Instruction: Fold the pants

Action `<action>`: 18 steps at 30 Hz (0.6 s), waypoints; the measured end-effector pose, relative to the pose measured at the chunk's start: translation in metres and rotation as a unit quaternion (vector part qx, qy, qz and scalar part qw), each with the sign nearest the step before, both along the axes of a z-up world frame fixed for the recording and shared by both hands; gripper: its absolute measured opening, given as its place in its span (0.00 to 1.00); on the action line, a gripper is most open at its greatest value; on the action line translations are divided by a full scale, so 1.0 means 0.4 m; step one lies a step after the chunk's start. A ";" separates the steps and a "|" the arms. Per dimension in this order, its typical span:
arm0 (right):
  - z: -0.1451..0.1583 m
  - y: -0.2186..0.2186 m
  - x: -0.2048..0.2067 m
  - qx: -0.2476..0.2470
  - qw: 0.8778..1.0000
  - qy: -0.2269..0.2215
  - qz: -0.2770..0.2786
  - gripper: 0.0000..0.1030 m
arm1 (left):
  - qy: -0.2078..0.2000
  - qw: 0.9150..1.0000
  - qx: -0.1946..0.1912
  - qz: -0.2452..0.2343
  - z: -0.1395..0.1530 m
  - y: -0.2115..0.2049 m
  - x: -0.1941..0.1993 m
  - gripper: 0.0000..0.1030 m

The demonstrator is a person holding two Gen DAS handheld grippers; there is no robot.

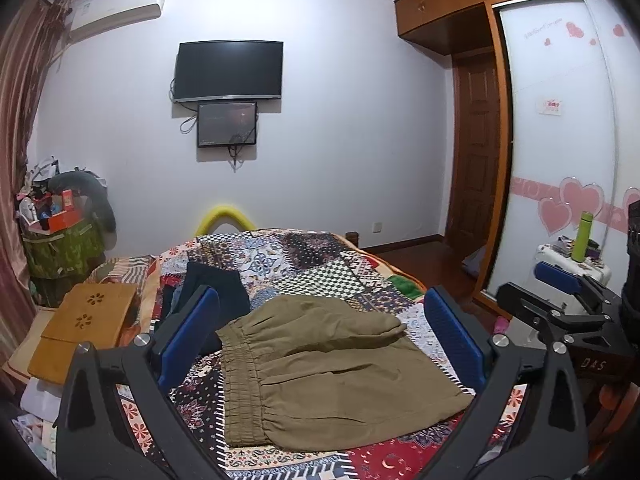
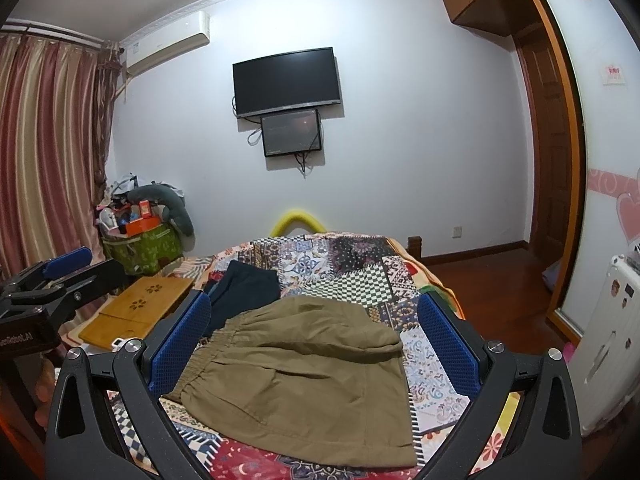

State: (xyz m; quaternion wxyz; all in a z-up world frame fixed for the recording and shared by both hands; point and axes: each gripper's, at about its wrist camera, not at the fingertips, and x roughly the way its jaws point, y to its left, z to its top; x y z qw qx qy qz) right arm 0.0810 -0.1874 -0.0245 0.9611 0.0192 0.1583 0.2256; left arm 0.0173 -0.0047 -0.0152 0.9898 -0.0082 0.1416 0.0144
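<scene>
The bed [image 1: 304, 256] fills the middle of the room, spread with a patchwork quilt [image 2: 352, 276] that runs to its far edge. On the near half of the bed lie the olive pants [image 1: 332, 368], already doubled into a squat bundle, the gathered waistband toward the bed's left edge and a folded layer humped over the top. Behind them, toward the far left corner of the bed, a dark garment [image 2: 248, 288] sits half tucked under the pants. A wooden tray [image 1: 84, 328] rests off the left edge.

Both tongs hang above the near edge, holding nothing: the left tongs [image 1: 320, 340] spread wide on either side of the pants, the right tongs [image 2: 316, 344] likewise spread.

The cloth looks light, thin and limp, so it should sag and slide if lifted by one point. I would judge the elastic waistband, thicker and bunched, the surest place to pinch, with the other tongs taking the opposite hem.
</scene>
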 end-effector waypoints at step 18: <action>-0.249 -0.065 0.248 -0.064 0.986 0.144 -0.054 1.00 | 0.190 0.981 -0.015 0.040 -0.240 0.181 0.340 1.00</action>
